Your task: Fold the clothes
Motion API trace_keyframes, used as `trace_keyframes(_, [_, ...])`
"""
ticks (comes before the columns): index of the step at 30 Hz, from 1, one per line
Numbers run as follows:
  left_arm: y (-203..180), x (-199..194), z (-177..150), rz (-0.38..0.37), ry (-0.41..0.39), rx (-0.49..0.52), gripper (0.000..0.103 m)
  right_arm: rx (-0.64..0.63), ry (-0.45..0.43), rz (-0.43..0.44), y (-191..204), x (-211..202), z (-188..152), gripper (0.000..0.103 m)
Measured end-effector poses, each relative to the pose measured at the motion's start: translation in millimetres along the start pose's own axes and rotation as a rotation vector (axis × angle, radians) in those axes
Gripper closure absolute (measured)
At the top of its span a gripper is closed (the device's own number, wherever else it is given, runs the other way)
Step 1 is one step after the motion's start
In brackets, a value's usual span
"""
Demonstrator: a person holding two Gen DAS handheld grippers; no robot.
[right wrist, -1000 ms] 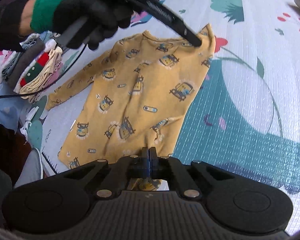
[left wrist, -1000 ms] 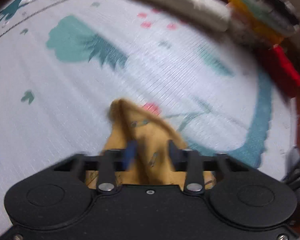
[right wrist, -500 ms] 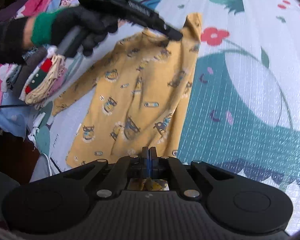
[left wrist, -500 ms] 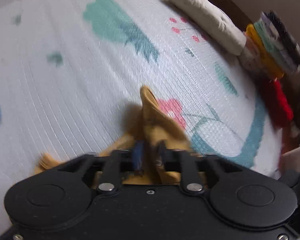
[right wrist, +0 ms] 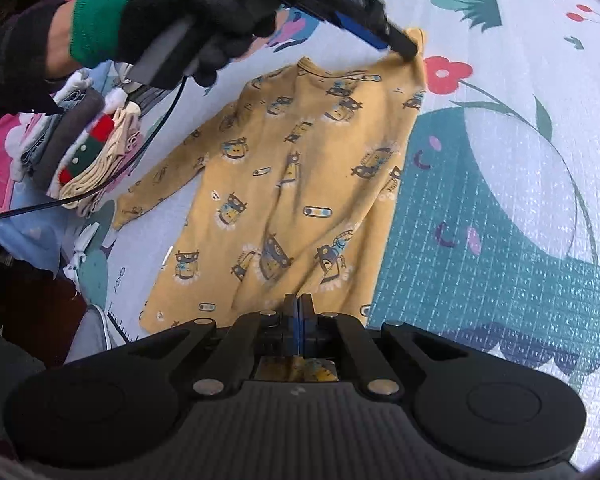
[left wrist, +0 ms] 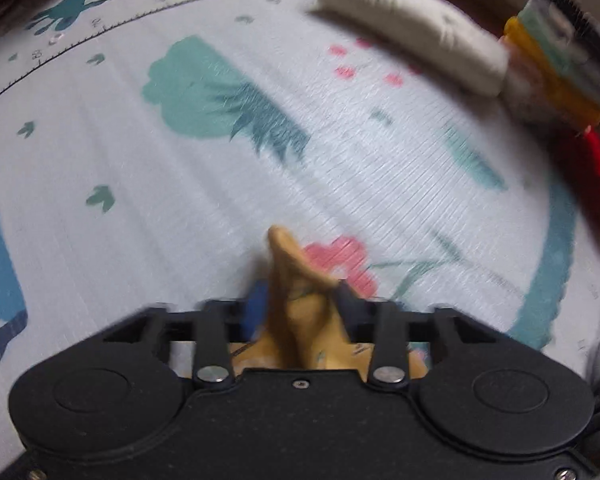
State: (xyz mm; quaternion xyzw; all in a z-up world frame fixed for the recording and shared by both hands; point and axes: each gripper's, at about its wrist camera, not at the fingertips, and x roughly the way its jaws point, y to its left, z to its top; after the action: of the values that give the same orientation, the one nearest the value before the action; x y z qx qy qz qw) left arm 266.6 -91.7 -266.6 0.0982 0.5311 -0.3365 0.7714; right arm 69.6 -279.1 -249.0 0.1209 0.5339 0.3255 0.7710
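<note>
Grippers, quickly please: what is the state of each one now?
Left gripper: closed on the yellow shirt, at its shoulder.
Right gripper: shut on the shirt's hem.

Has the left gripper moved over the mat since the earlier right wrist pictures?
Yes. The left gripper, jaws just closing on the yellow shirt, sits nearer the red flower than half a second ago.

Black glove (right wrist: 204, 20) with green cuff (right wrist: 96, 28), black sleeve, black cable
</note>
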Motion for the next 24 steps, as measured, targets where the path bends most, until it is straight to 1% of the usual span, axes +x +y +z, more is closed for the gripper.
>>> trace_keyframes(1, [5.5,0.9,-2.8,-0.033,0.01,-0.028,0.088,0.003,0.001,0.003,-0.4,0.0,0.0,0.1])
trace_keyframes(2, [9.9,1.1,-5.0,-0.056,0.008,-0.047,0.095,0.006,0.001,0.006,-0.9,0.1,0.0,0.099])
trace_keyframes(4, [21.3,-2.2,-9.6,-0.118,-0.005,-0.089,0.097,0.012,-0.001,0.012,-2.2,-0.9,-0.4,0.099])
trace_keyframes(6, [32.4,-8.6,-11.3,-0.149,-0.016,-0.127,0.097,0.015,-0.008,0.021,-2.5,-3.1,0.0,0.099])
trace_keyframes(8, [37.3,-15.4,-11.7,-0.179,-0.034,-0.145,0.097,0.014,-0.021,0.037,-1.6,-6.8,0.8,0.099])
trace_keyframes(11, [43.2,-15.6,-15.3,-0.158,-0.026,-0.142,0.097,-0.008,-0.032,0.048,2.8,-11.7,3.4,0.1])
trace_keyframes(13, [45.6,-5.5,-17.7,-0.141,-0.007,-0.161,0.097,-0.021,-0.016,0.014,1.5,-7.1,4.5,0.099])
trace_keyframes(16, [44.7,3.4,-18.0,-0.127,-0.005,-0.178,0.097,0.048,0.024,-0.016,-16.3,4.3,0.8,0.099])
trace_keyframes(19, [41.5,4.1,-14.7,-0.115,-0.009,-0.157,0.097,0.102,0.024,-0.011,-27.4,2.7,-4.3,0.1])
trace_keyframes(24, [42.5,-3.5,-19.5,-0.118,-0.014,-0.132,0.096,0.079,0.022,-0.012,-24.5,0.6,-6.7,0.099])
